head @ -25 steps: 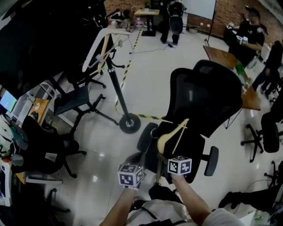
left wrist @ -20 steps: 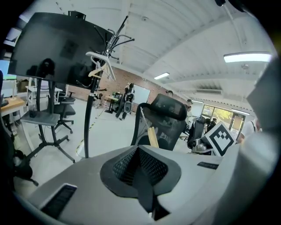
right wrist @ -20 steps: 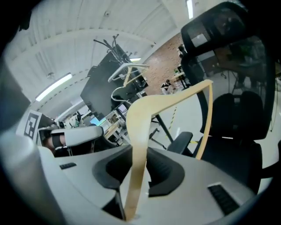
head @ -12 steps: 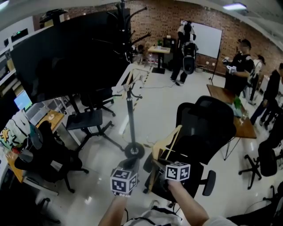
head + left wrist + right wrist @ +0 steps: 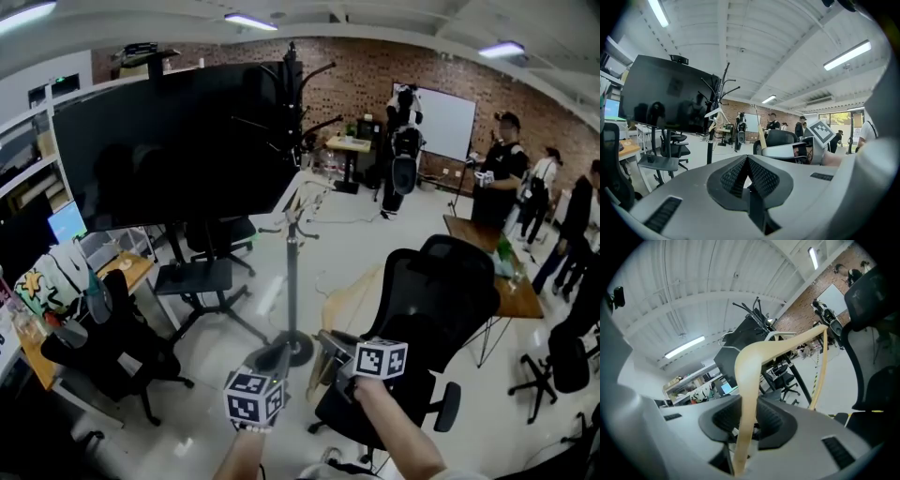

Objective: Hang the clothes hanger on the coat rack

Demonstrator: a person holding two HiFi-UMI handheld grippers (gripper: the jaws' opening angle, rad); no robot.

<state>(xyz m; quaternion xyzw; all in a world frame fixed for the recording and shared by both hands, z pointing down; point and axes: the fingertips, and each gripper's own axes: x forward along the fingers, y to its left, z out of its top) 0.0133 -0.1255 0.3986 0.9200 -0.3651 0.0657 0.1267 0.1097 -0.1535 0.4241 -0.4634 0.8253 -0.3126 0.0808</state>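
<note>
My right gripper [image 5: 330, 345] is shut on one arm of a pale wooden clothes hanger [image 5: 352, 292], which stands up from the jaws [image 5: 754, 380]. The left gripper [image 5: 276, 364] hovers beside it, shut with nothing between its pads [image 5: 746, 161]. The black coat rack [image 5: 292, 272] stands just ahead on a round base [image 5: 292, 349], its hooks high up [image 5: 294, 66]. Another light hanger [image 5: 302, 195] hangs partway up its pole. The left gripper view shows the rack [image 5: 710, 140] at left and the right gripper [image 5: 787, 151] with the held hanger [image 5: 761, 138].
A black office chair [image 5: 441, 300] stands right of the rack, directly behind the held hanger. A big dark screen [image 5: 169, 150] and more chairs [image 5: 202, 277] fill the left. A wooden table [image 5: 511, 281] and several people [image 5: 495, 178] are at the far right.
Both grippers have risen, the right one carrying the wooden hanger up. The head view has tilted up from the floor, so the rack's top and the room are now in sight.
</note>
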